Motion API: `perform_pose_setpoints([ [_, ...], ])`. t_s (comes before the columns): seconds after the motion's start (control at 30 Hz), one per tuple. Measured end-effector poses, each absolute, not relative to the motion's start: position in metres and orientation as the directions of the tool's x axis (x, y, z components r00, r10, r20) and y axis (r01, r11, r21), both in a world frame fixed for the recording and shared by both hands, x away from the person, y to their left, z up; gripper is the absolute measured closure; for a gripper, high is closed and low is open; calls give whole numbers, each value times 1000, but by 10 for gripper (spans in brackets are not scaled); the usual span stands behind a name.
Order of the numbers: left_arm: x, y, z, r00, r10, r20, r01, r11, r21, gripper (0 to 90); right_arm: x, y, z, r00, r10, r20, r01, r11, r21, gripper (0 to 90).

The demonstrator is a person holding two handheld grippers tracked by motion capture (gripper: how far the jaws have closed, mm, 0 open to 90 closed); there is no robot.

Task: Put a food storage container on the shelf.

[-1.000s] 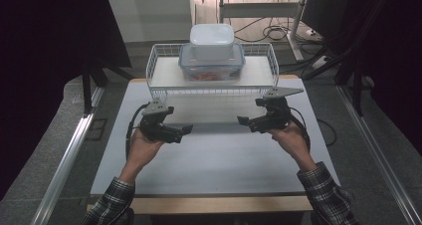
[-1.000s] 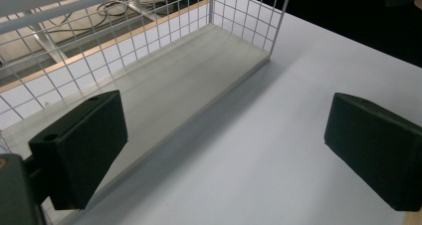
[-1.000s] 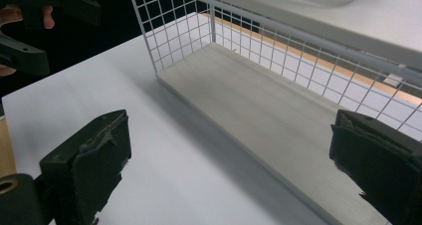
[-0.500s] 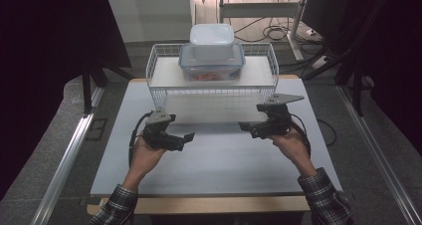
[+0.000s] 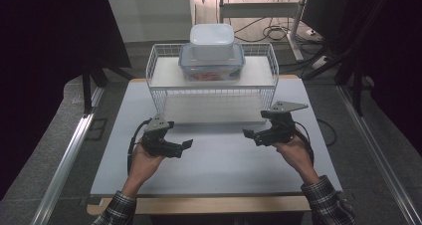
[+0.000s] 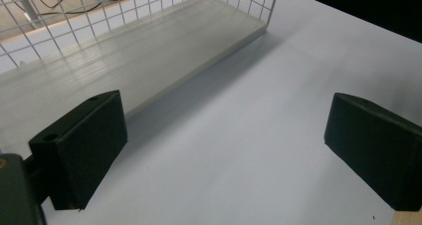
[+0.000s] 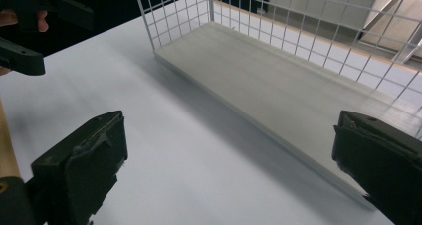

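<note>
While both hands hover low over the white tabletop (image 5: 219,160), the left gripper (image 5: 186,144) sits in the lower left of the high view and the right gripper (image 5: 247,133) in the lower right, their tips turned toward each other across bare table. Each has its jaws spread wide apart with nothing between them, as the left gripper view and right gripper view both confirm. Nearest to them is the white wire rack with two pale shelves (image 5: 214,93), standing at the centre of the high view just above both grippers and apart from them; its lower shelf (image 6: 144,56) fills the upper left of the left gripper view and the upper right of the right gripper view (image 7: 288,90). On its top shelf rests a clear plastic food box with a blue-rimmed lid (image 5: 211,65), and a white lidded plastic tub (image 5: 212,40) is stacked on that.
</note>
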State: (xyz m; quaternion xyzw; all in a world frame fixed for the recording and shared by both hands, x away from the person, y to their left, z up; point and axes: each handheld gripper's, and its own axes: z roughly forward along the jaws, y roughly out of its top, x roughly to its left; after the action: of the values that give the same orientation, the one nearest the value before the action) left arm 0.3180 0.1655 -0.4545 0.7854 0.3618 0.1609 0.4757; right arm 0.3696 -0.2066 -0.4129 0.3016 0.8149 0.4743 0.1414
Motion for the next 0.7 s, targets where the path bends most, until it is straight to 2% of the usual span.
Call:
perform_pose_setpoints([
  [0.7, 295, 174, -480, 667, 740, -91, 454, -307, 836, 26, 350, -227, -438, -756, 653, 46, 386, 388, 837, 2],
])
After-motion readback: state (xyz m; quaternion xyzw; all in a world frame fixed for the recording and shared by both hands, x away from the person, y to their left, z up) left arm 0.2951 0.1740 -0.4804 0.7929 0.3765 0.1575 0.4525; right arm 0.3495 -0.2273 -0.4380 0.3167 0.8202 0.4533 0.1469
